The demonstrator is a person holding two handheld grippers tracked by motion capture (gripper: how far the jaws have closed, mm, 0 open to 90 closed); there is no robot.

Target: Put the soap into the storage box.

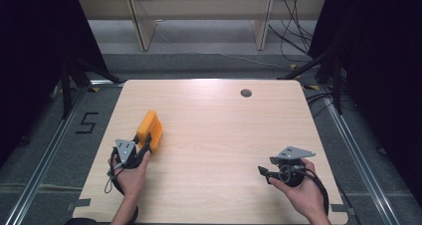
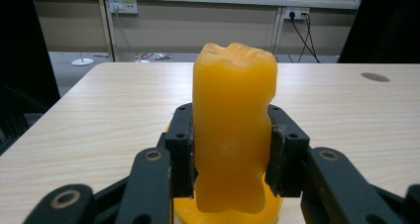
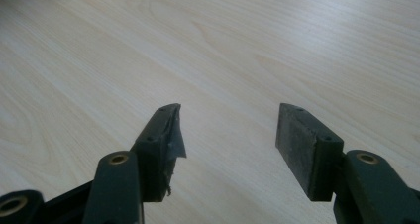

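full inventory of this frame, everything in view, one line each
orange block: 1, orange, left side of the table, clamped between the left gripper's fingers
table: 1, light wood, centre of the high view
grommet hole: 1, dark, far right part of the tabletop
cables: several, black, floor beyond the table
wall sockets: at least two, on the back wall
left gripper: 1, black, shut on the block
right gripper: 1, black, fingers apart, nothing between them
hands: 2, one on each gripper
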